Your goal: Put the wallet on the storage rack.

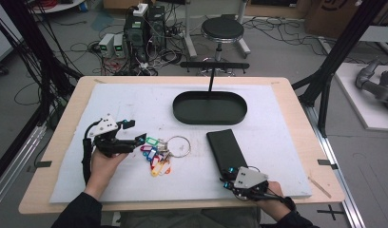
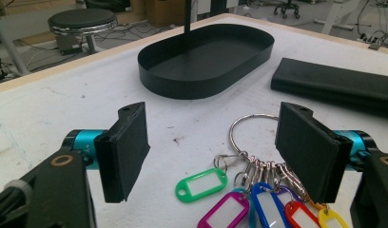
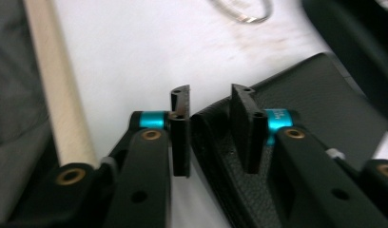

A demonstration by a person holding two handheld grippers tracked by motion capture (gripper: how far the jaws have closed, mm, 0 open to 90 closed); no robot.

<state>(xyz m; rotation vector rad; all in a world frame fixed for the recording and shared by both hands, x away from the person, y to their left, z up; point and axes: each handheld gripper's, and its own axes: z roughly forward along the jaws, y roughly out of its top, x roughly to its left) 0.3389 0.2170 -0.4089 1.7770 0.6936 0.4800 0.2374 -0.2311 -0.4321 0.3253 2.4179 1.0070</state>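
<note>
A bunch of keys with coloured tags (image 1: 156,159) on a big metal ring (image 1: 179,146) lies mid-table on the white mat. My left gripper (image 1: 137,132) is open just left of it; in the left gripper view the tags (image 2: 201,184) and ring (image 2: 256,115) lie between and ahead of its wide-apart pads (image 2: 128,147). A black leather case (image 1: 225,149) lies flat to the right. At the case's near end, my right gripper (image 1: 230,171) has its jaws close together, and the rounded edge of the case (image 3: 315,90) fills the narrow gap between them.
A black oval tray (image 1: 208,119) with an upright post stands at the back of the mat, beyond the keys. The table's wooden front edge (image 3: 54,95) runs close beside my right gripper. A stool (image 1: 222,29) and cables sit on the floor behind the table.
</note>
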